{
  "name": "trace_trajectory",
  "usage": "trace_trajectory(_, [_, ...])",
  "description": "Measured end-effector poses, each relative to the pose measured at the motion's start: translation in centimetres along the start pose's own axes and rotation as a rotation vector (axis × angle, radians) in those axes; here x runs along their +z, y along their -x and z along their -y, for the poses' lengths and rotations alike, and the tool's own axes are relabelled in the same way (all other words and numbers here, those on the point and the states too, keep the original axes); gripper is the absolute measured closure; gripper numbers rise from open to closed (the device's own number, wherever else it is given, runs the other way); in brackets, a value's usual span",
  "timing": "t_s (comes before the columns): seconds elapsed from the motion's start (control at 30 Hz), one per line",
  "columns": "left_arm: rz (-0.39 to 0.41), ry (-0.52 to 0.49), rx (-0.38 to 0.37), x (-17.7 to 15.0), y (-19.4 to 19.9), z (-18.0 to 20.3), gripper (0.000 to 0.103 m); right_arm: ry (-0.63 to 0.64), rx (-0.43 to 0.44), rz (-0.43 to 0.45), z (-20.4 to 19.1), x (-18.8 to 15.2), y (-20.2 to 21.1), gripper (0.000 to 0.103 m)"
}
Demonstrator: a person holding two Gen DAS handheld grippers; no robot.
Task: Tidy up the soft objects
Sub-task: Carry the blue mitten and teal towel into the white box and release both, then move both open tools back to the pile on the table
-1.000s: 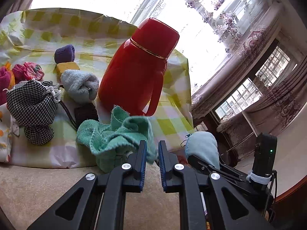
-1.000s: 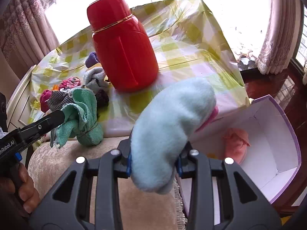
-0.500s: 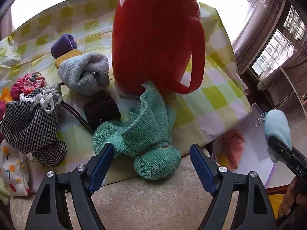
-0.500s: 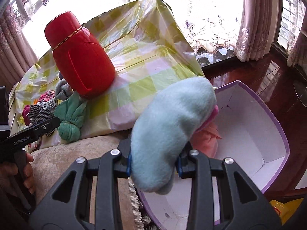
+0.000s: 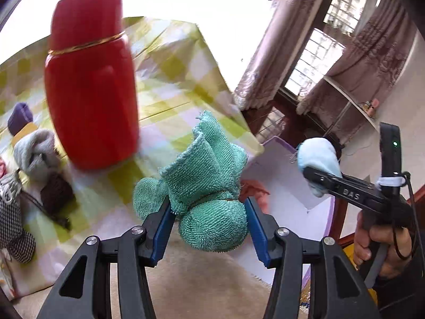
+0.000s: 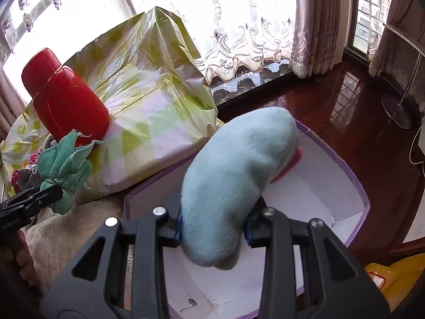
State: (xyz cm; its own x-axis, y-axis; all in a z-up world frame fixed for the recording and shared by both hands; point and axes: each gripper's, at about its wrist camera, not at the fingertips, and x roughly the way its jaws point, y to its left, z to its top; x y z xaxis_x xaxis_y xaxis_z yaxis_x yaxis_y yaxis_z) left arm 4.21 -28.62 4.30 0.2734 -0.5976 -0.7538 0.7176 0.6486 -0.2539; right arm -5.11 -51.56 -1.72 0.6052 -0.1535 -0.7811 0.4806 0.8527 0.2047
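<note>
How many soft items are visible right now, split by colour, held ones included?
Green: 1, green towel bundle in the left gripper
Light blue: 1, plush in the right gripper
Grey: 1, rolled sock
Purple: 1, roll
Dark brown: 1, piece
Black-and-white check: 1, pouch
Orange-pink: 1, item in the box
Total: 7, others may be hidden.

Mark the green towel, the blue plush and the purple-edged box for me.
green towel (image 5: 212,212): left wrist view, its bunched lower end.
blue plush (image 6: 233,186): right wrist view, mid-body.
purple-edged box (image 6: 318,186): right wrist view, bare white inner wall.
</note>
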Motion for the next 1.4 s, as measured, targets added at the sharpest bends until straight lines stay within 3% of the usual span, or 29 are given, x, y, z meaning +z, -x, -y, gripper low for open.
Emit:
trace_trajectory(0.2, [-0.003,-0.139,-0.088,0.5,-1.6,4.5,0.043,-0.011,-0.013,0.018,0.6,0.4,0.5,0.066])
trace_trajectory(0.27, [-0.010,-0.116,-0.054,0.8,-2.3,4.4,0.030,-0.015,-0.018,0.021,0.9,0.5,0.6,0.066])
trace_trajectory(0.3, [-0.015,-0.092,-0.040,0.7,-2.5,3.9,0.029,-0.017,-0.020,0.021,1.0,0.5,0.6,0.066])
trace_trajectory(0.7, [-0.014,0.036,-0.055,-1.4,-0.8,0.6,0.029,0.003,-0.040,0.031,0.8,1.2,0.4,0.060])
trace_trajectory(0.93, [-0.011,0.086,-0.050,-2.8,0.4,-0.6,0.029,0.025,-0.068,0.089,0.1,2.4,1.4,0.033])
trace_trajectory(1.4, [0.093,0.218,0.032,-5.1,4.7,-5.1,0.029,0.114,0.037,0.022,-5.7,0.6,0.9,0.033])
